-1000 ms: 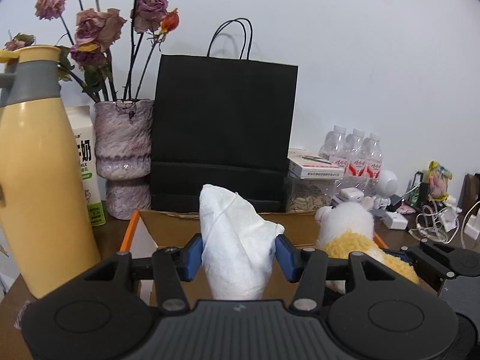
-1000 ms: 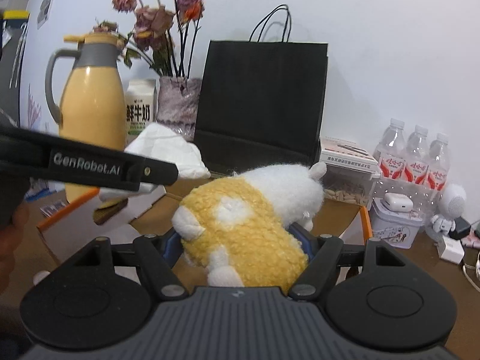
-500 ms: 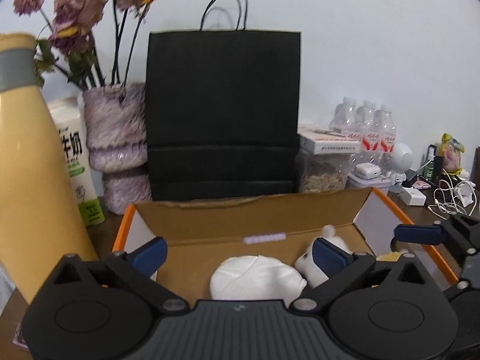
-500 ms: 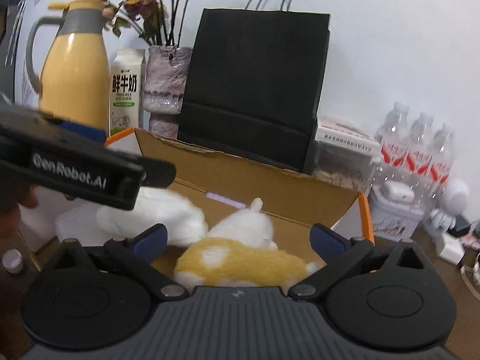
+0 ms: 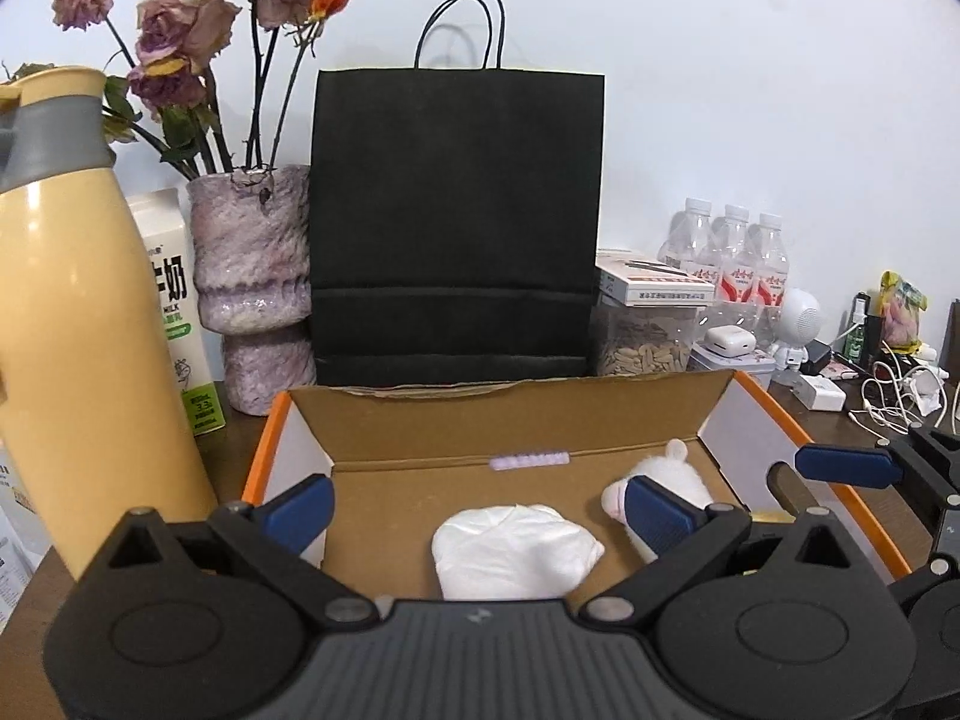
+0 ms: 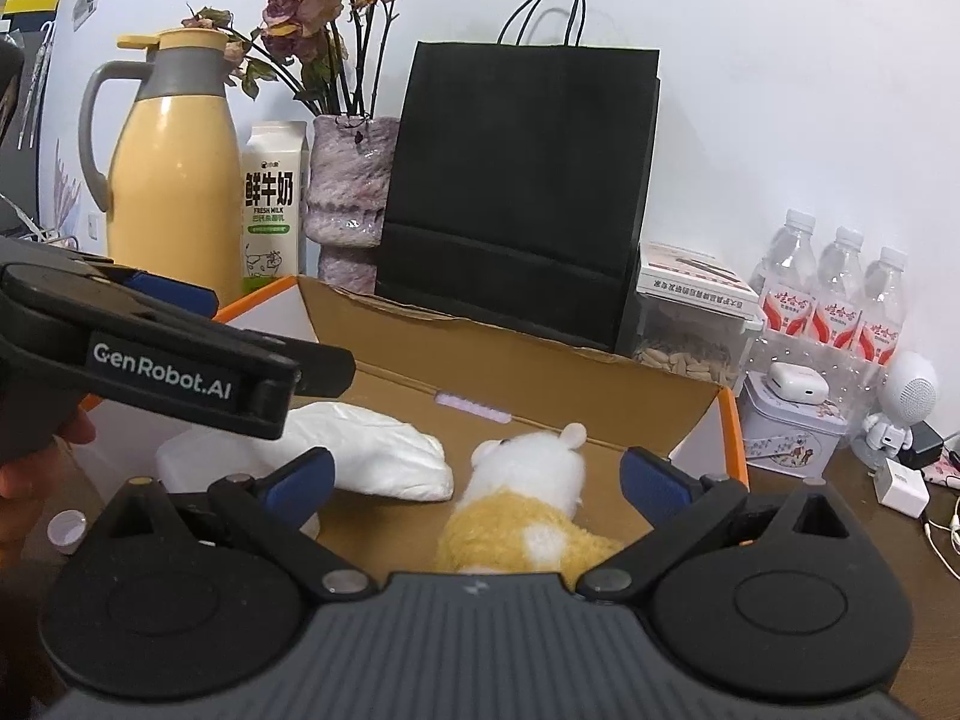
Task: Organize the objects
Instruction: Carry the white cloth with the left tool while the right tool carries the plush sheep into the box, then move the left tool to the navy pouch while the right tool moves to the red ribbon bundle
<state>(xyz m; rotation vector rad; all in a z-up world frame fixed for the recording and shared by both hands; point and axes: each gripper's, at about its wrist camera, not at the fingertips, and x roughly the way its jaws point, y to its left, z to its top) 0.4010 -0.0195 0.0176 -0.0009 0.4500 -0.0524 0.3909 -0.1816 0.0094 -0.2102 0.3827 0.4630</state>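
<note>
An open cardboard box [image 5: 516,414] [image 6: 540,360] with orange edges sits in front of me. On its floor lies a crumpled white cloth bundle [image 5: 516,552] [image 6: 372,456]. Beside it, to the right, lies a yellow-and-white plush toy [image 6: 528,510] [image 5: 672,480]. My left gripper [image 5: 480,510] hovers open over the bundle, its blue pads well apart from it. My right gripper [image 6: 474,480] stands open above the plush, touching nothing. The left gripper's body crosses the left side of the right wrist view, and the right gripper's finger shows at the right edge of the left wrist view.
Behind the box stand a black paper bag [image 5: 456,222], a purple vase of dried roses [image 5: 252,282], a milk carton [image 6: 273,204] and a yellow thermos jug [image 6: 174,168]. Right of the box are a seed jar [image 5: 648,342], water bottles [image 6: 840,288], a tin and cables.
Both grippers opened wide. The cloth bundle dropped from the left gripper and the plush from the right gripper; both now lie on the box floor.
</note>
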